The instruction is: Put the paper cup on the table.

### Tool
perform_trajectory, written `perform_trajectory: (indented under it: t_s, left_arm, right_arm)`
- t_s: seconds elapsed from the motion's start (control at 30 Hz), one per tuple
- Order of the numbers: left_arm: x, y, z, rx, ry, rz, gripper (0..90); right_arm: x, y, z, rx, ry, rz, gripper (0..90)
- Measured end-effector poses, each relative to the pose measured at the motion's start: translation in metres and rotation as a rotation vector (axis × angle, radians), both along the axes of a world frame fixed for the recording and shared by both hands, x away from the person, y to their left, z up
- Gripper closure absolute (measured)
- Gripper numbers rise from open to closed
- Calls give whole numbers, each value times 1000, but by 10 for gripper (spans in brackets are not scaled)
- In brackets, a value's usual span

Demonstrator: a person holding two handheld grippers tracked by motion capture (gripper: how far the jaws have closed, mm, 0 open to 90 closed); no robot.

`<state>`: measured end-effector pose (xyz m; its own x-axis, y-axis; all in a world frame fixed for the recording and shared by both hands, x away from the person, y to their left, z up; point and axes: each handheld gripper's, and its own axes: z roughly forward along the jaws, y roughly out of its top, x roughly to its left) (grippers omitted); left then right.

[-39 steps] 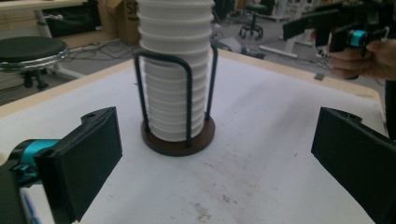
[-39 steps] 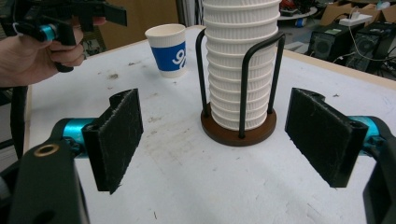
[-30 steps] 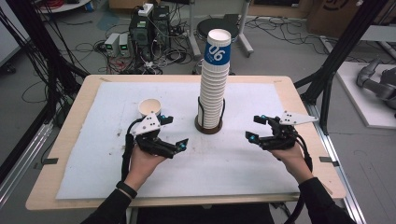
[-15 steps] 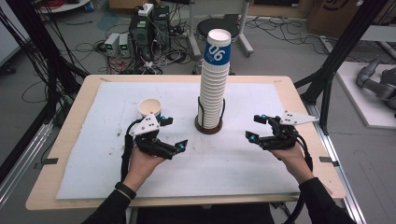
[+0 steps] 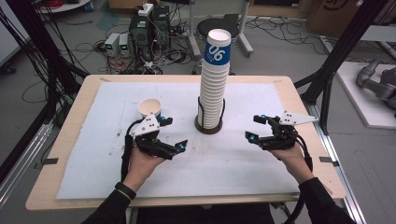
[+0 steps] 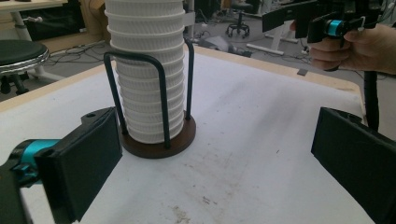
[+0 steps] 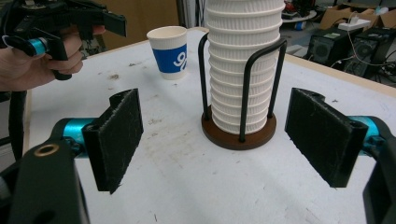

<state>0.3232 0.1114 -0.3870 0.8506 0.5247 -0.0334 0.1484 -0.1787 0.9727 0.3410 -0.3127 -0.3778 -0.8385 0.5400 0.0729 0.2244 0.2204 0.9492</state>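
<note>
So the bench (image 5: 116, 186) is a big wooden slab with a white mat over most of it, and dead centre sits the tall stack of cups (image 5: 214, 79), upright in a wire holder (image 5: 208, 125) on a round brown base, long axis straight up. A single paper cup (image 5: 150, 108) stands apart from it, over at about 9 o'clock from the stack. The left tongs (image 5: 174, 134) hover low just at 5 o'clock of that lone cup, jaws spread wide with nothing between them. The right tongs (image 5: 256, 127) are on the other side, at roughly 4 o'clock from the stack, also gaping and empty. Both point inward, so the stack lies between them; in the left gripper view it sits up at 11 o'clock ahead of the jaws, in the right gripper view near 12. I'd guess either hand could reach the stack, the two look about equally near.
</note>
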Motion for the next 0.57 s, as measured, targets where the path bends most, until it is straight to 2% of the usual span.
perform_trajectory:
  t_s: [0.57]
  left_arm:
    - [2,-1,-4,30,3,15,18]
  right_arm:
    - [1,1,-1,-1,5,1,196]
